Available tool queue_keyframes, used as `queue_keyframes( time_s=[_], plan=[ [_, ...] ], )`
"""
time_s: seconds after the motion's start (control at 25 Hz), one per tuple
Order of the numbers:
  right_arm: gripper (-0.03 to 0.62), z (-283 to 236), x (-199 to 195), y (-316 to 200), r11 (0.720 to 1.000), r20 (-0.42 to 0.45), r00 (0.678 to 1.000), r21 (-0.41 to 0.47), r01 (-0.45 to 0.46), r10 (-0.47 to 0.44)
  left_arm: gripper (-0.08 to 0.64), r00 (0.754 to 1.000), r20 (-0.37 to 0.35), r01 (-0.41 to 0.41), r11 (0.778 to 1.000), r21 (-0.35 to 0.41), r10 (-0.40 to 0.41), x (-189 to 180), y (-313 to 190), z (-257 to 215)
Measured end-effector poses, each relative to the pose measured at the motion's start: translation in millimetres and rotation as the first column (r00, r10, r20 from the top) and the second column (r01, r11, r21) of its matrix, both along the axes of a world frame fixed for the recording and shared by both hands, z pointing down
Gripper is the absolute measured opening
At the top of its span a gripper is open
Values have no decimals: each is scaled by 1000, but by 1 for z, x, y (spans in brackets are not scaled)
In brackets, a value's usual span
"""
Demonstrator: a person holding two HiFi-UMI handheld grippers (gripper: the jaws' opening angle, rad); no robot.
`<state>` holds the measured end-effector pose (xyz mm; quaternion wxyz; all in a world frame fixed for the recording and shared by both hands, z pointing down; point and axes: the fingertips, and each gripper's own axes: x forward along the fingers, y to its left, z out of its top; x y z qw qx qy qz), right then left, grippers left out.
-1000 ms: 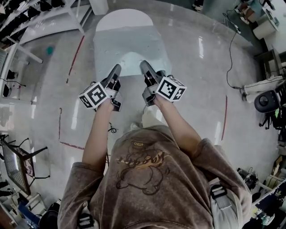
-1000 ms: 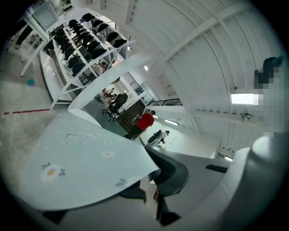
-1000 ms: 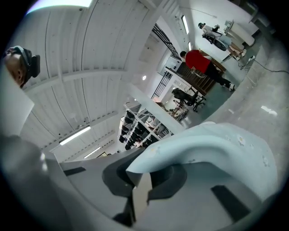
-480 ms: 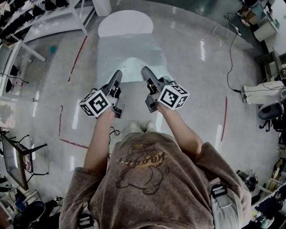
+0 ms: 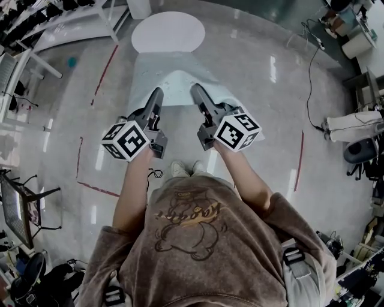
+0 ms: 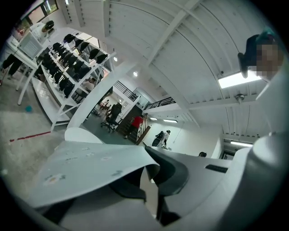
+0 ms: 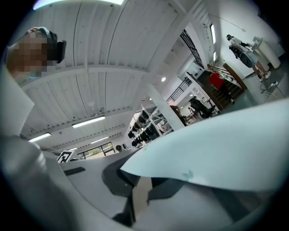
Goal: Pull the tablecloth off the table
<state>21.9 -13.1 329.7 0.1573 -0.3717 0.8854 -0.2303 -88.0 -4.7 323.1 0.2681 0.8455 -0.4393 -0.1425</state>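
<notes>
A pale blue tablecloth [image 5: 174,75] stretches from the near rim of a round white table [image 5: 168,31] back to both grippers, hanging in the air between them. My left gripper [image 5: 157,94] is shut on the cloth's near edge, left of its middle. My right gripper [image 5: 197,91] is shut on the same edge a little to the right. In the left gripper view the cloth [image 6: 90,167] fans out from the shut gripper [image 6: 151,176], with the table [image 6: 83,134] behind it. The right gripper view shows the cloth [image 7: 226,153] spreading from that gripper [image 7: 137,180].
The person's shoes [image 5: 186,169] stand on the shiny floor just below the grippers. Red tape lines [image 5: 102,75] mark the floor to the left. White racks [image 5: 54,18] stand at the upper left, a dark frame [image 5: 24,207] at the left edge, and a chair [image 5: 360,150] and a cable [image 5: 309,78] at the right.
Both grippers have drawn back toward the person and risen with the cloth's edge. The cloth has slid off the table, whose round white top now shows bare.
</notes>
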Motion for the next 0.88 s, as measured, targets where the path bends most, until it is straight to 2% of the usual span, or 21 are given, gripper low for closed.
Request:
queue_keyframes(
  time_s=[0.24,0.44,0.56,0.64,0.76,0.88],
  plan=[
    [18,-31,-1,5,997,8,1000,76,20,-21,20,1000,16,21,999,41,-22,-1,4,-28],
    [18,-50,-6,1,994,0,999,106,32,-33,21,999,15,30,998,54,-30,-6,1,-44],
    [18,-57,-8,3,993,27,999,108,40,-43,21,999,17,34,998,52,-35,-7,3,-51],
    [18,-62,-10,5,992,32,998,117,50,-54,21,998,49,46,998,51,-48,-8,5,-55],
    [18,-64,-12,5,990,1,998,127,58,-58,21,993,97,60,997,40,-64,-8,6,-56],
    [18,-61,-13,4,991,-22,998,116,66,-64,21,994,84,66,998,12,-67,-9,5,-49]
  ],
)
